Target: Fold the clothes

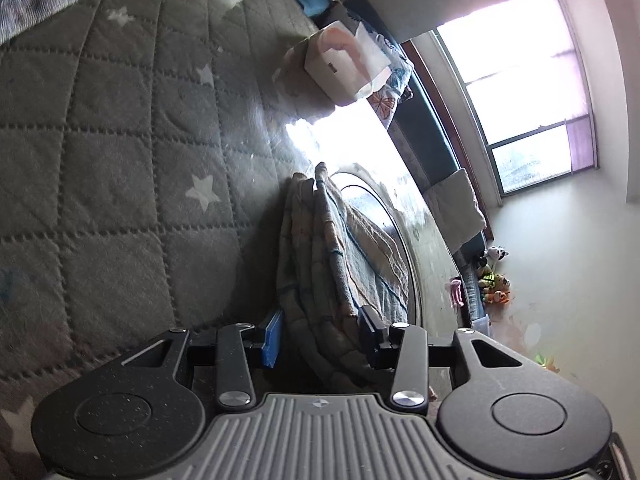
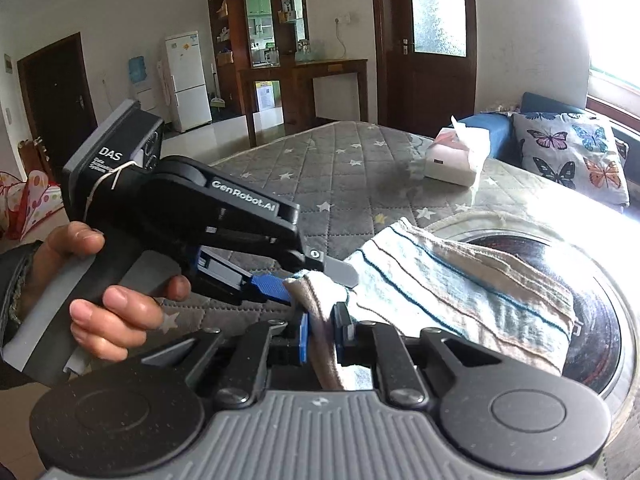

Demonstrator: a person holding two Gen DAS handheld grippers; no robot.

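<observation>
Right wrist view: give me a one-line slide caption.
Both grippers, right and left, pinch one edge of a striped beige-and-blue cloth above the grey star-quilted mat.

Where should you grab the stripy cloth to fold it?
Grab the bunched near edge of the cloth, coming in from the side facing you. The rest lies flat on the round tabletop, giving little to pinch, while this edge lifts clear. Both the right gripper and left gripper already pinch it there.
</observation>
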